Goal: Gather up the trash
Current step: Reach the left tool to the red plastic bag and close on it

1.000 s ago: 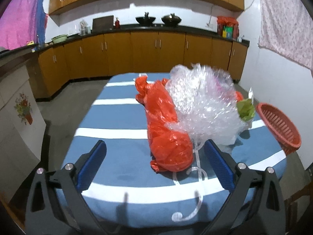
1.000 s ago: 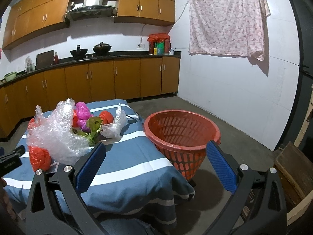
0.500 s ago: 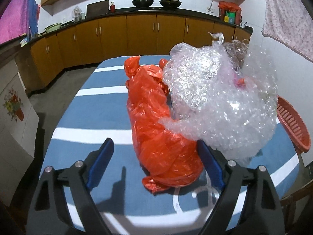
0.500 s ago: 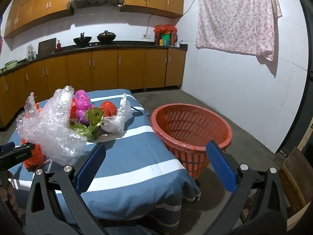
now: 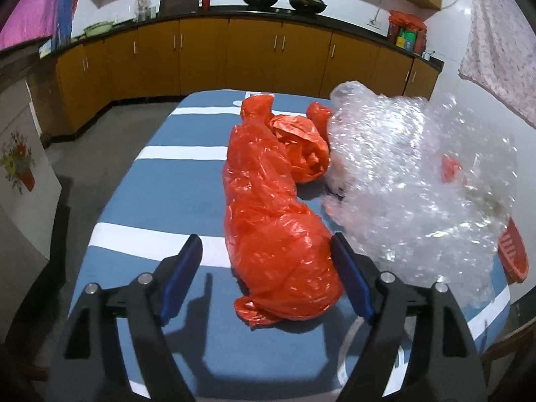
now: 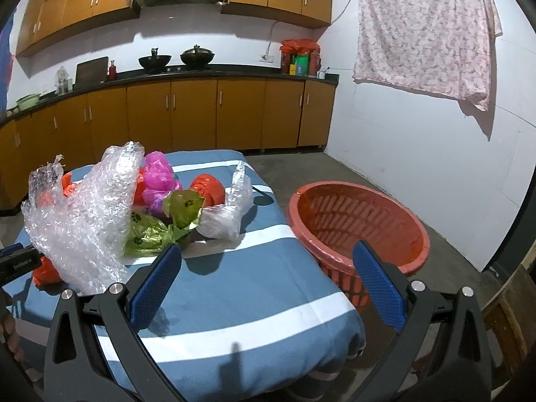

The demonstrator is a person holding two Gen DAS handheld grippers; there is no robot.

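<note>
A long crumpled orange plastic bag (image 5: 268,221) lies on the blue striped tablecloth (image 5: 160,201). My left gripper (image 5: 264,238) straddles its near end with jaws closing. The right pad is at the bag's edge; the left pad stands clear of it. A big wad of bubble wrap (image 5: 412,181) rests against the bag's right side. In the right wrist view the bubble wrap (image 6: 83,207) sits at the left. My right gripper (image 6: 267,246) is open and empty over the table's near right corner. The red plastic basket (image 6: 358,221) stands on the floor beside the table.
A green bag (image 6: 150,234), a pink bag (image 6: 157,181), a small orange bag (image 6: 207,192) and a clear bag (image 6: 227,214) lie behind the bubble wrap. Wooden kitchen cabinets (image 6: 201,114) line the back wall. A patterned cloth (image 6: 425,26) hangs on the right wall.
My left gripper has come forward and down over the orange bag, and its jaws have narrowed. My right gripper has drifted left, so the basket now sits further right in its view.
</note>
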